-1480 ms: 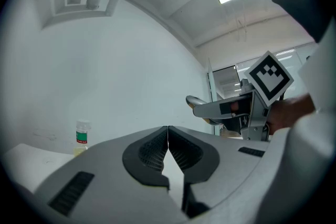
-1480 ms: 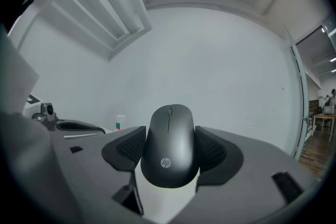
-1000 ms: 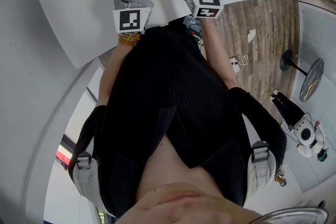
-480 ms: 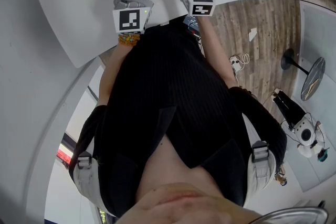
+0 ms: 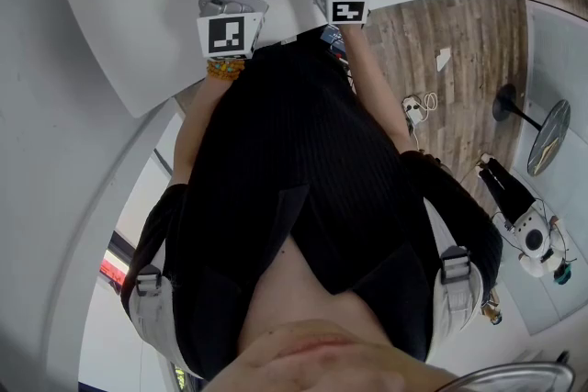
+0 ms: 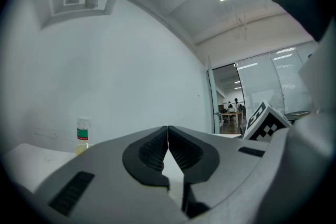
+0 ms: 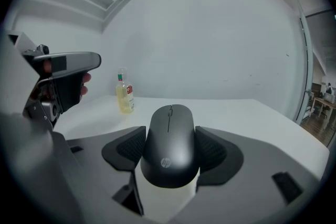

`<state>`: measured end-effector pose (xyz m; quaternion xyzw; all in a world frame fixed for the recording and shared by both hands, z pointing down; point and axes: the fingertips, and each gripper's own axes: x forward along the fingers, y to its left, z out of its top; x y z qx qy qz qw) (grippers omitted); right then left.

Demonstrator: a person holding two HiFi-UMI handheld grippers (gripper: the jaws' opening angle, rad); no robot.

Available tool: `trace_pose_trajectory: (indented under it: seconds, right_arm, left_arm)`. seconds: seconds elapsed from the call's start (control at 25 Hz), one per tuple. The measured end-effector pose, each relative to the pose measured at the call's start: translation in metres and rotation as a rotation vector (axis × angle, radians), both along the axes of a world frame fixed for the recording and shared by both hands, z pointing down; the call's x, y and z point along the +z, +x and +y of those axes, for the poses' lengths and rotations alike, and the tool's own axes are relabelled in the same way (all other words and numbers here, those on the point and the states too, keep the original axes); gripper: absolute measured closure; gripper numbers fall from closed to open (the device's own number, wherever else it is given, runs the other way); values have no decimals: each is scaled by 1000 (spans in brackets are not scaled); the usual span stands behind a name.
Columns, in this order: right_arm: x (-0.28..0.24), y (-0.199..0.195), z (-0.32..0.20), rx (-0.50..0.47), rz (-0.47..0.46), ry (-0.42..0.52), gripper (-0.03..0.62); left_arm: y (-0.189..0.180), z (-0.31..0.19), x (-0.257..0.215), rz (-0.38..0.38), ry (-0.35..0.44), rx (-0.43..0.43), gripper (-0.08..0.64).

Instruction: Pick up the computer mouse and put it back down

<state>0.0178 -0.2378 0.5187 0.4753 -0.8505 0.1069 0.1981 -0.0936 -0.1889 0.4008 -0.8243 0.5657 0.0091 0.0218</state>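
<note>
One small clear bottle (image 7: 124, 97), yellowish liquid in its lower part, stands on the white table (image 5: 138, 5). Right of the bottle, the right gripper (image 7: 170, 148) pinches the single black HP computer mouse (image 7: 170, 134) by its sides. Between bottle and mouse, the left gripper (image 6: 168, 145) hovers, jaws pressed together, empty.

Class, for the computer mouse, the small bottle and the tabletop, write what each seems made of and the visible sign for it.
Computer mouse: probably plastic, matte dark grey; dull, soft highlights on a moulded shell.
Bottle: clear, plastic or glass; yellowish liquid shows through.
Tabletop: smooth white, perhaps laminate; even, seamless surface, core unseen.
</note>
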Motion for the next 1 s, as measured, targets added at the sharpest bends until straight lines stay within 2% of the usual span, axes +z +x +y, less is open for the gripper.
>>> trace_pose_trajectory:
  seconds: [0.6,1.0]
  right_arm:
    - [62,-4,11,-17,51,-182,298]
    - [86,-6,14,-21,69,-247,298]
  left_arm:
    - [-3,-1,4,-1,-7,-3,545]
    - [-7,-2,5,4,-9,-2,545]
